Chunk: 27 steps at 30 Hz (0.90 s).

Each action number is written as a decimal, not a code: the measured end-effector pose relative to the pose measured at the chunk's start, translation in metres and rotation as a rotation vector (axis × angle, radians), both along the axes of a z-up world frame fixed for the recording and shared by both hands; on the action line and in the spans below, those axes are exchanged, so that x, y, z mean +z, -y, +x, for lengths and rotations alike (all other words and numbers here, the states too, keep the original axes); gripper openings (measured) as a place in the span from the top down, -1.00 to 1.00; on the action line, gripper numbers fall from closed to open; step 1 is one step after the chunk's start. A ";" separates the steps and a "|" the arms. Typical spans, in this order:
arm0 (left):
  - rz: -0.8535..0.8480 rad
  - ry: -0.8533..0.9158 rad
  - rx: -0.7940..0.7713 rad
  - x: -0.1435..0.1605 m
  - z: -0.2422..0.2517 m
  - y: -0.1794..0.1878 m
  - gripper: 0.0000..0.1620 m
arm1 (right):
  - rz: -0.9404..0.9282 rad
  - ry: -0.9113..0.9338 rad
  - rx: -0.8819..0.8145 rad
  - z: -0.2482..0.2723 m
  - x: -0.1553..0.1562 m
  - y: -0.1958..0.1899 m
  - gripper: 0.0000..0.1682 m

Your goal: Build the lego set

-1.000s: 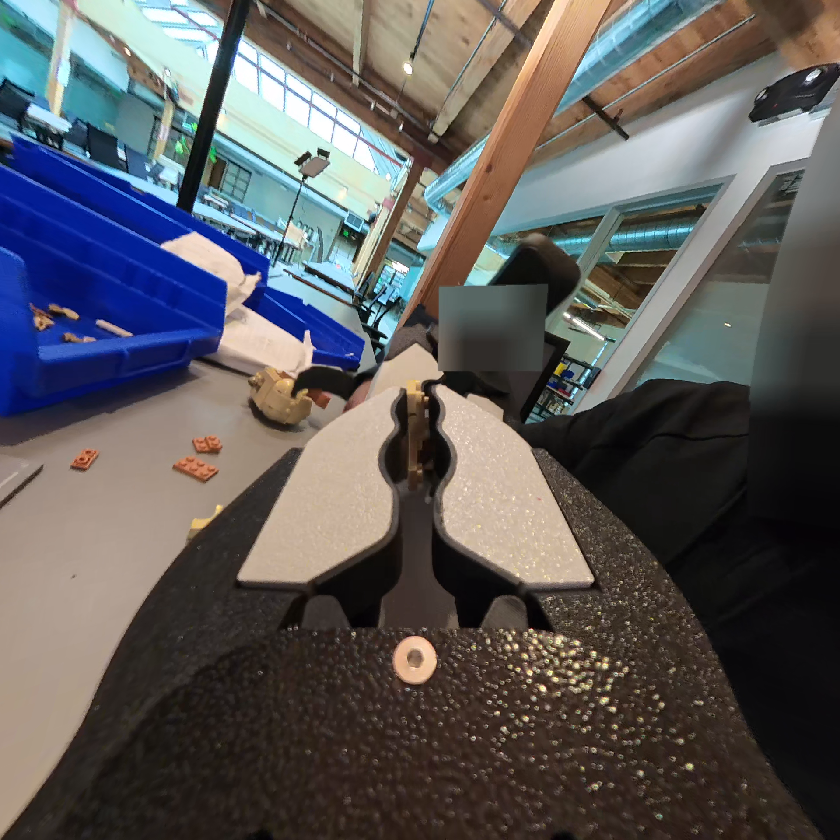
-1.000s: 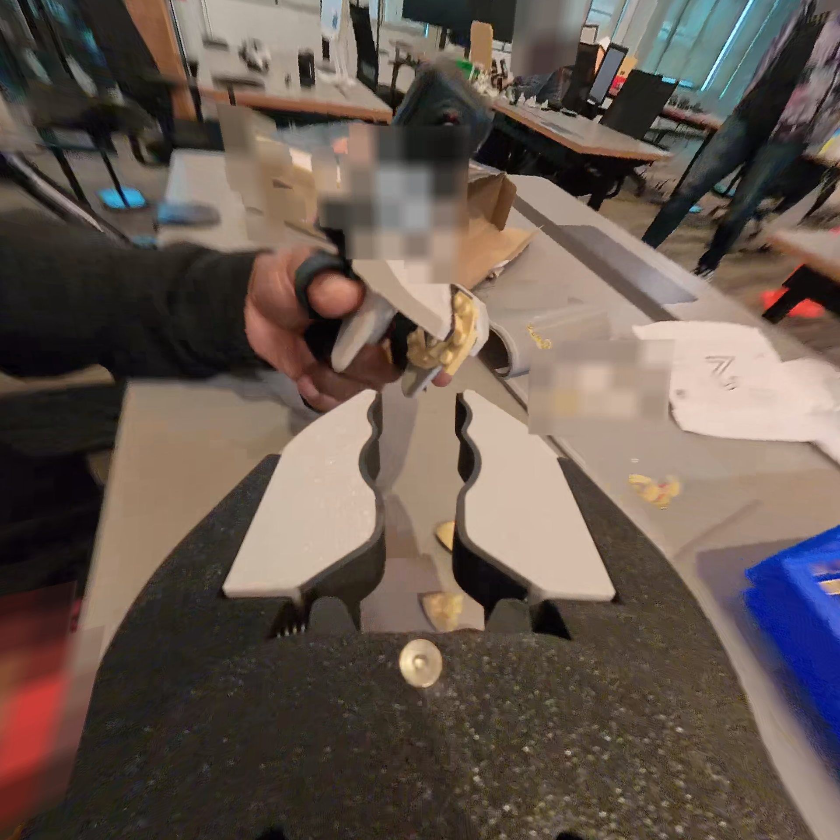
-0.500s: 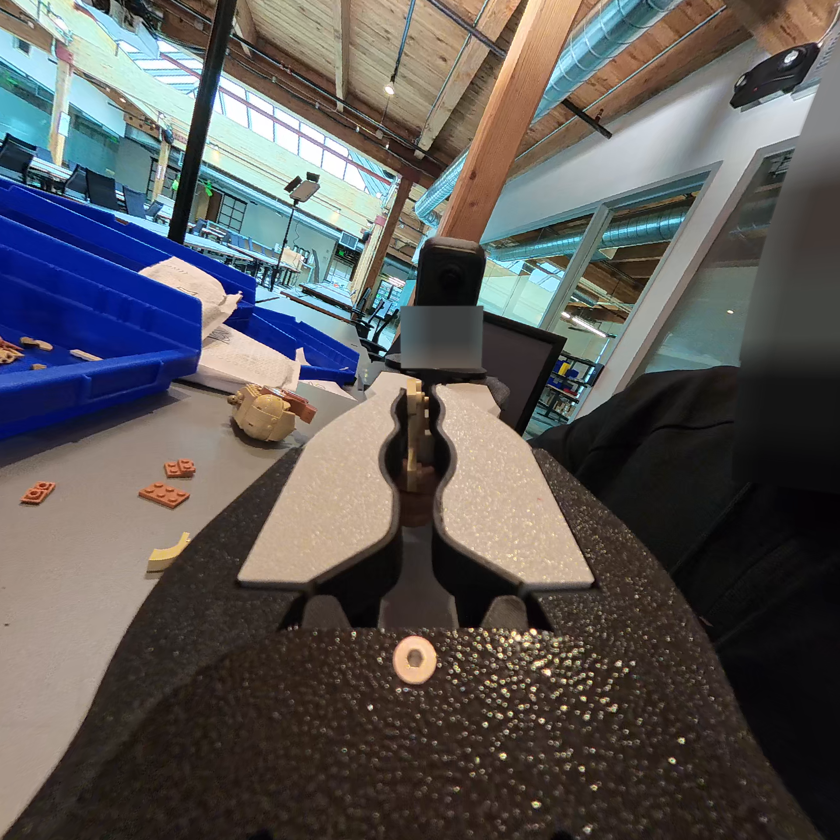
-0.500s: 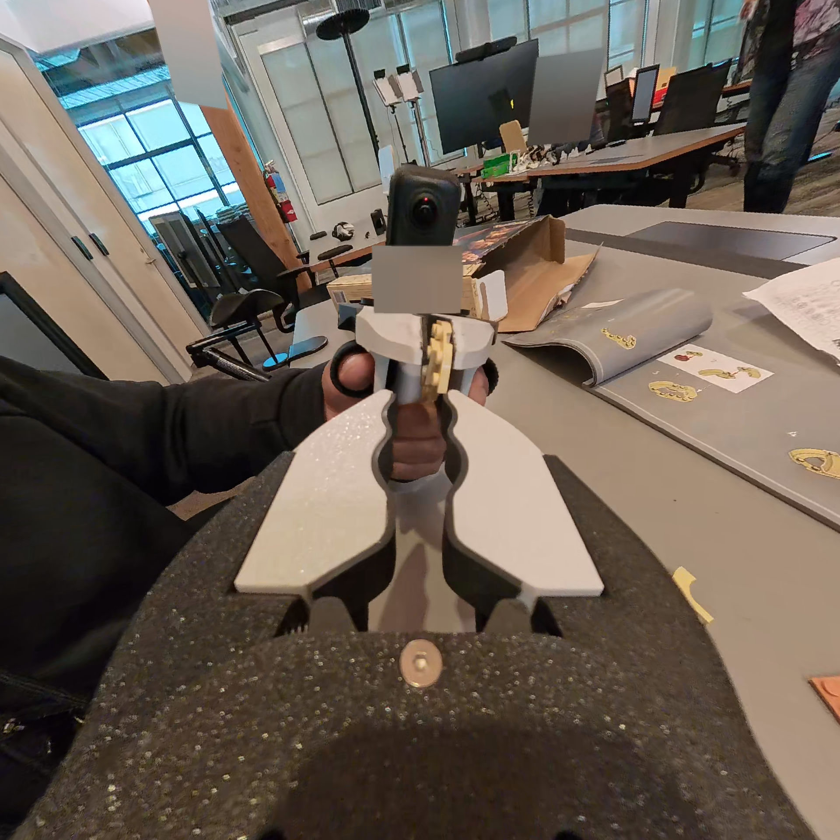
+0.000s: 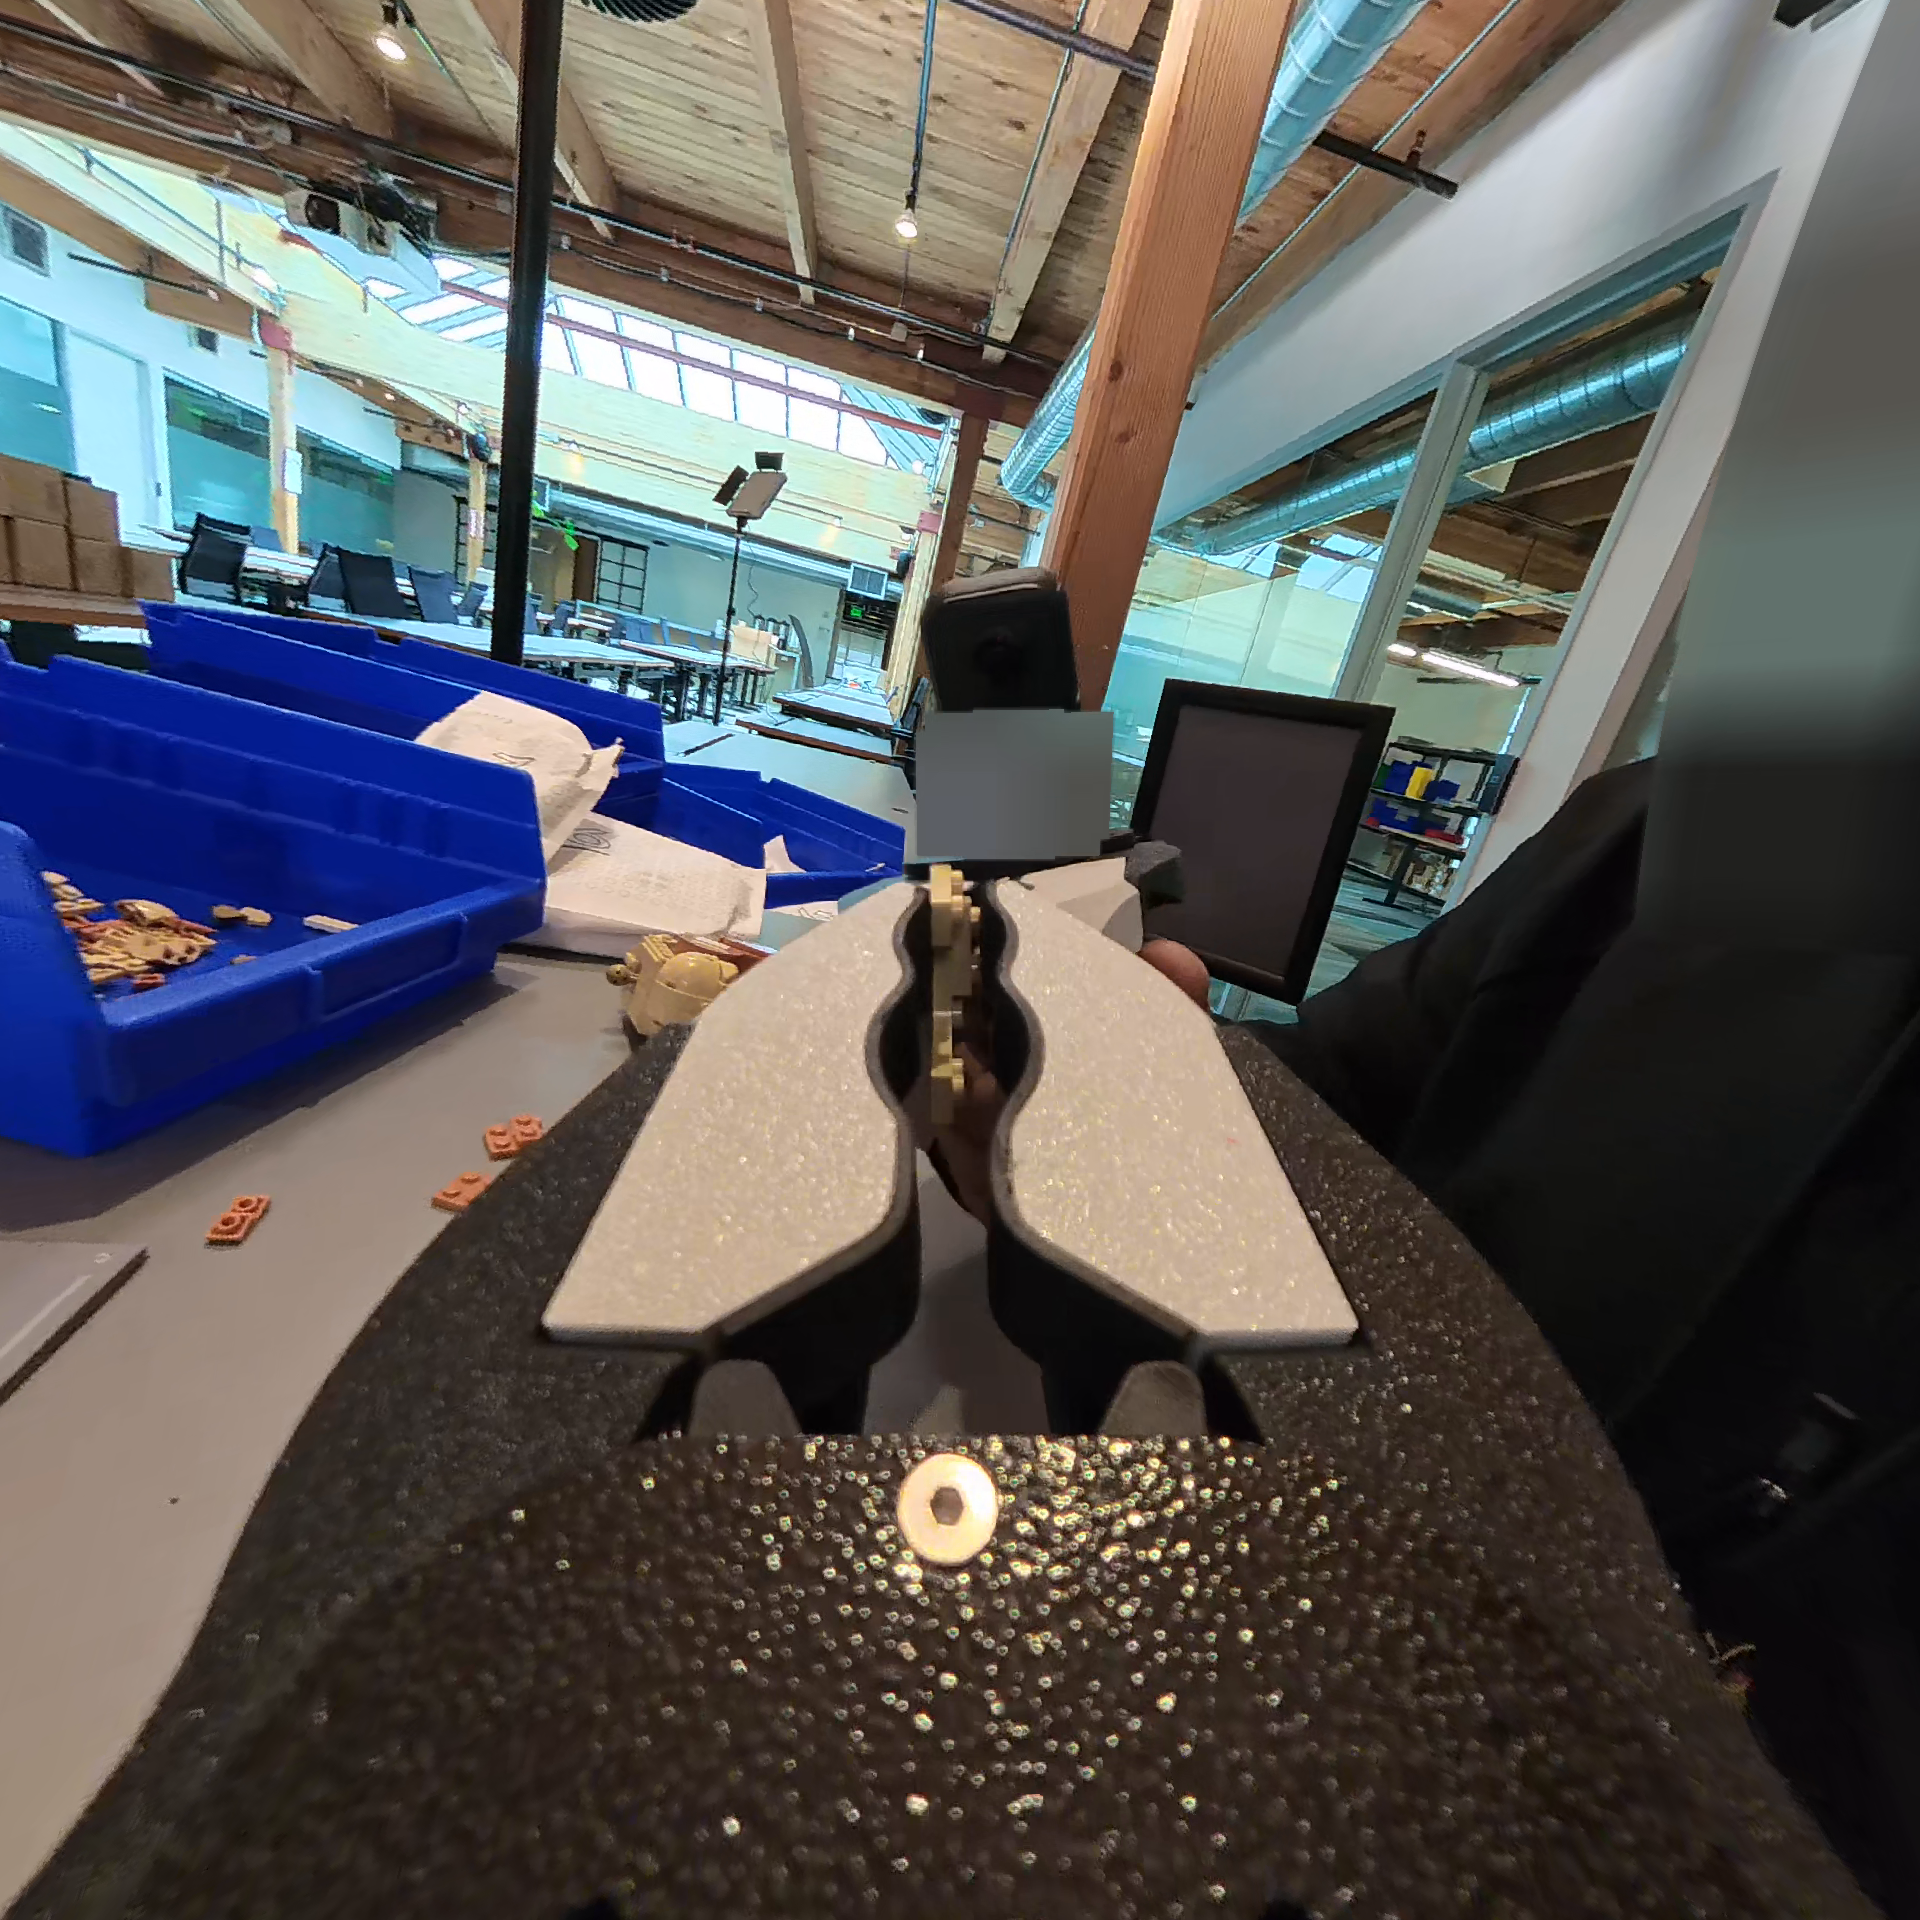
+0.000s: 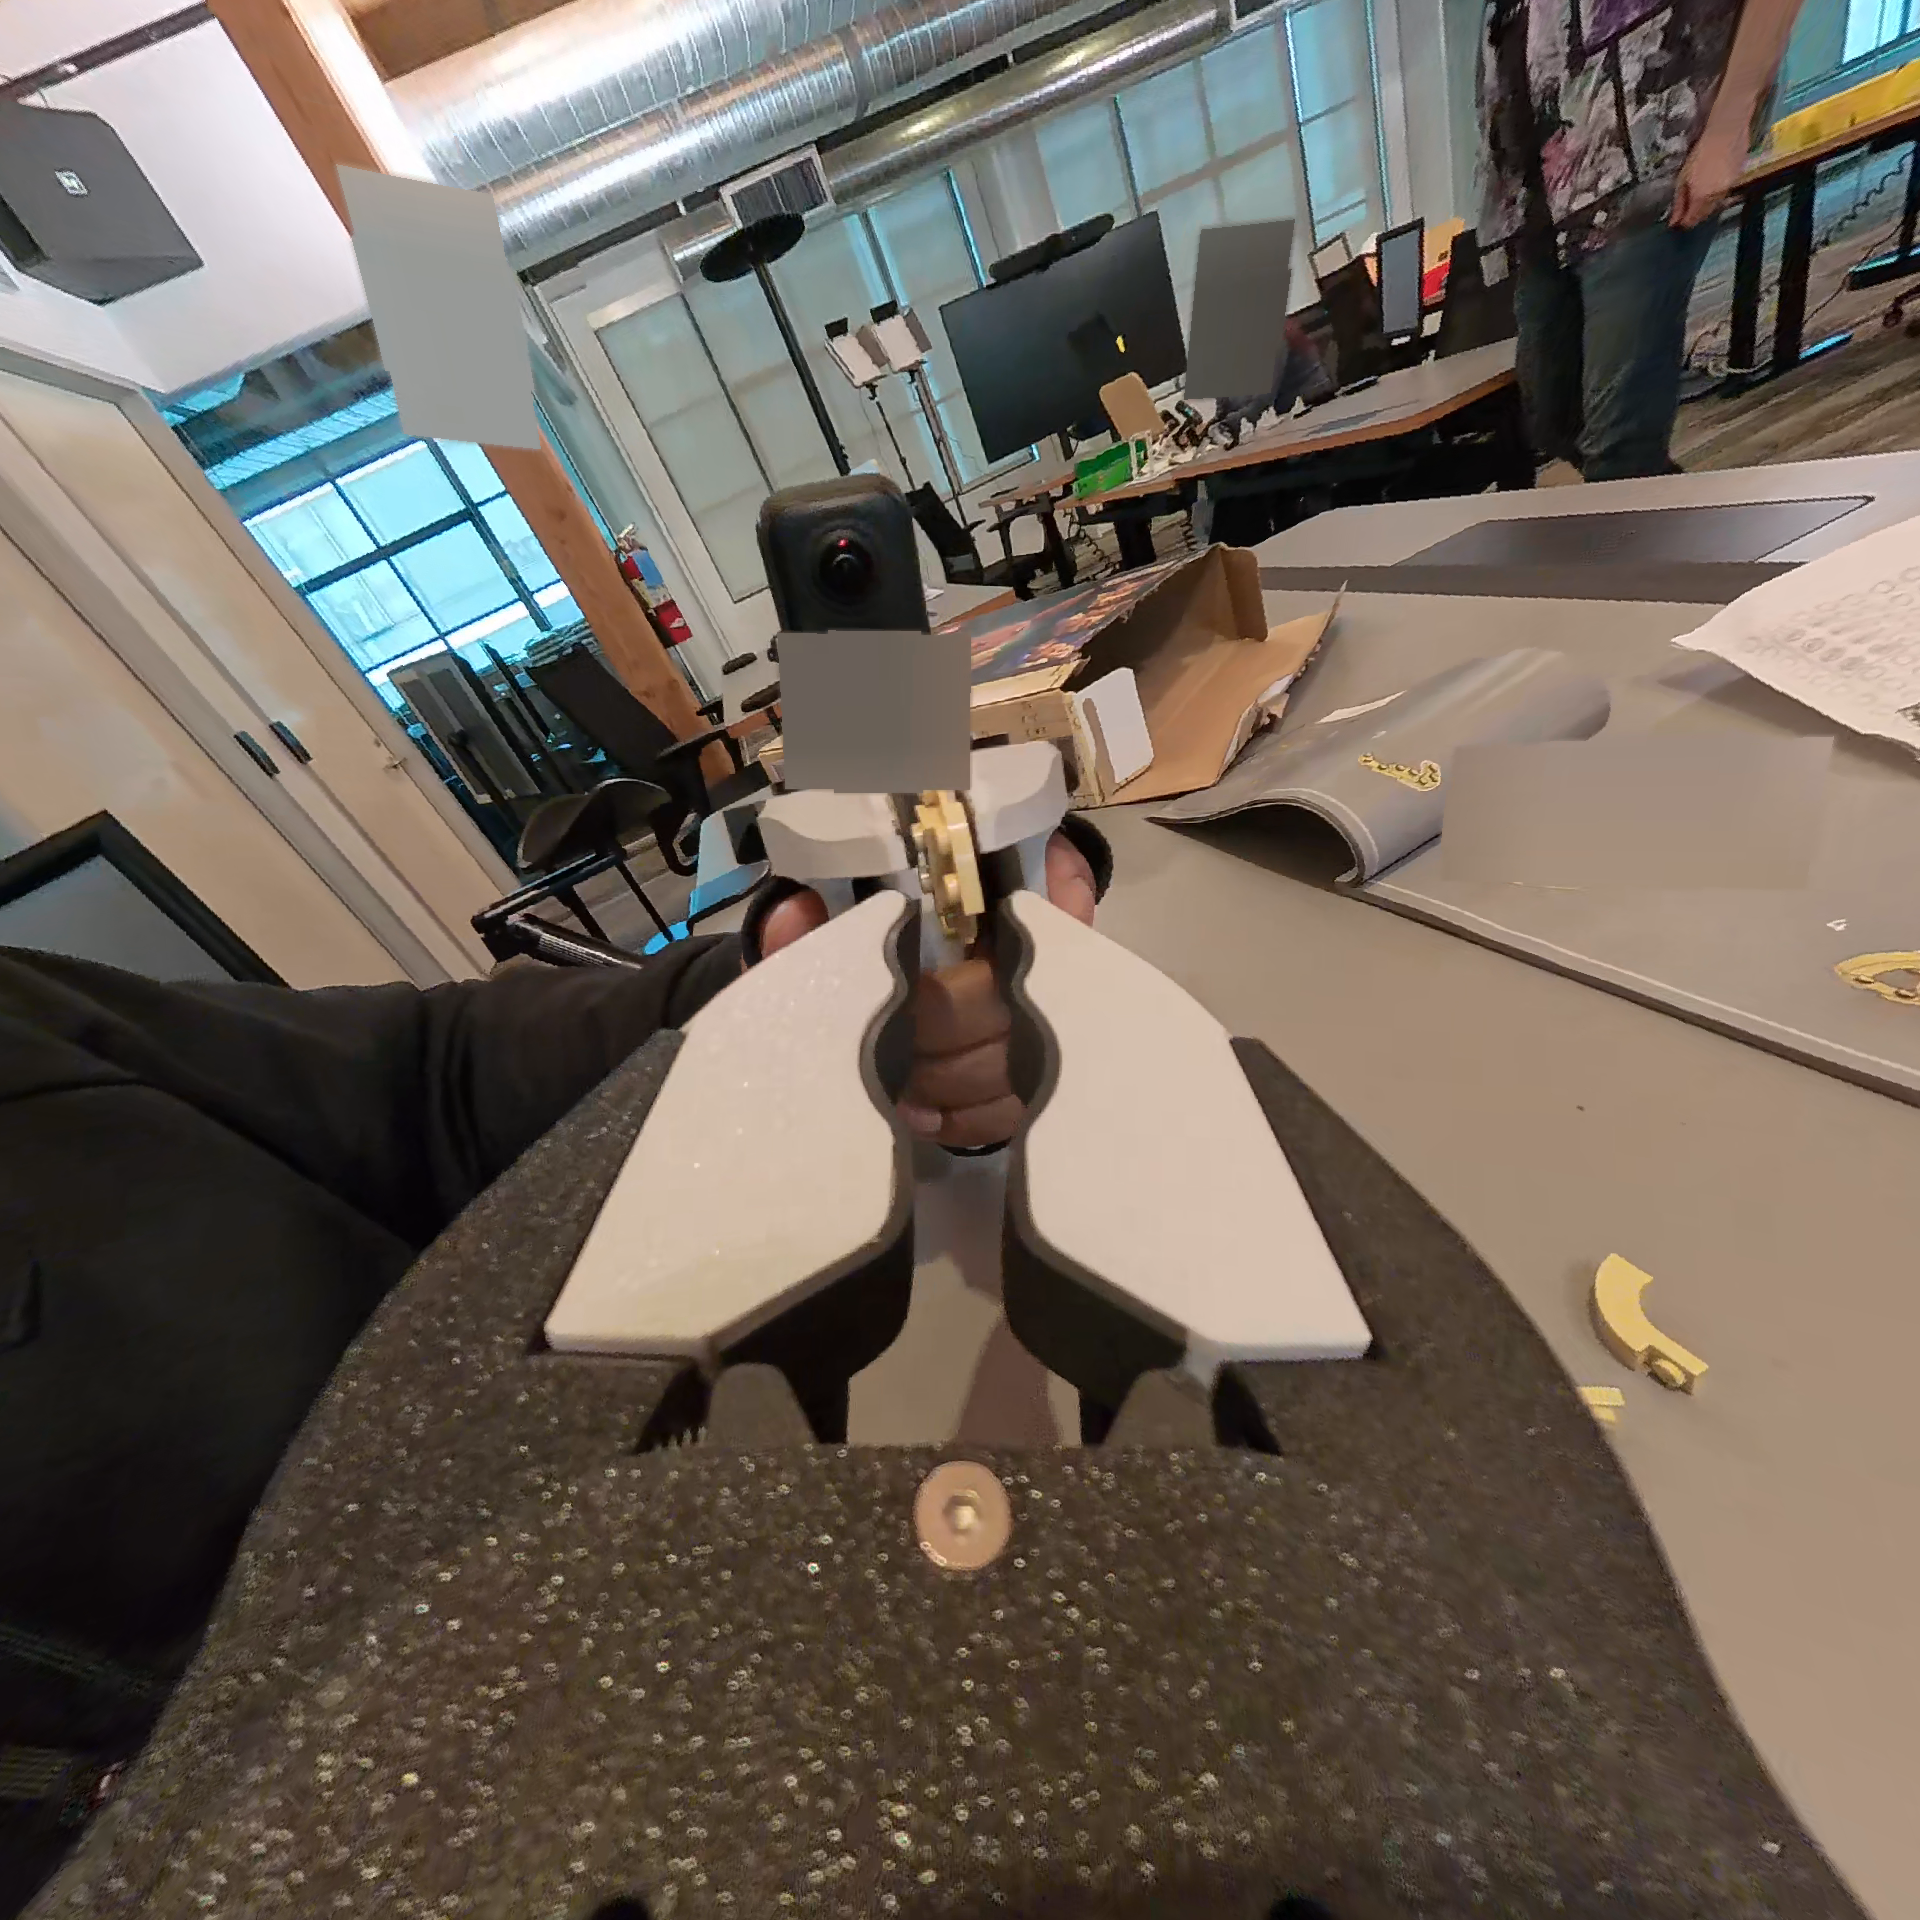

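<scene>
My left gripper [image 5: 948,920] is shut on a thin tan lego piece [image 5: 951,987] and holds it upright above the grey table [image 5: 208,1403]. My right gripper [image 6: 954,920] faces it head-on, jaws nearly closed. In the right wrist view the tan piece [image 6: 948,862] sticks out of the left gripper [image 6: 831,831], and its near end lies between my right fingertips. I cannot see whether they touch it. A hand holds each gripper. A half-built tan and brown lego model [image 5: 681,977] lies on the table to the left.
Blue bins [image 5: 312,935] with several loose pieces and white paper bags [image 5: 644,883] stand at left. Small reddish-brown plates [image 5: 514,1135] lie on the table. At right are an instruction booklet [image 6: 1558,914], a cardboard box [image 6: 1195,665] and a tan arch piece [image 6: 1642,1325]. A person [image 6: 1610,208] stands beyond. Left and right tips are no more than a few centimetres apart.
Both grippers have lifted and turned to face each other squarely. The right jaws have narrowed and now stand around the near end of the tan piece. The left keeps its hold.
</scene>
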<state>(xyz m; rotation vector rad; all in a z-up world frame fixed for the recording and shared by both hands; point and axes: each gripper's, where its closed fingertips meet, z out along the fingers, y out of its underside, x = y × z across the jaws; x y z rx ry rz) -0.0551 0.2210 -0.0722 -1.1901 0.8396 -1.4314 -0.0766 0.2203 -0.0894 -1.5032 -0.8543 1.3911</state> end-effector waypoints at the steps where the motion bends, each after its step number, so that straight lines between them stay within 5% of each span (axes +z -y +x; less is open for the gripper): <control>1: 0.004 0.004 0.000 0.000 0.001 0.000 0.91 | -0.005 0.001 0.000 0.000 -0.001 0.000 0.84; 27: 0.019 -0.033 0.002 -0.009 0.012 0.006 0.90 | -0.029 -0.012 -0.011 0.009 -0.010 0.006 0.92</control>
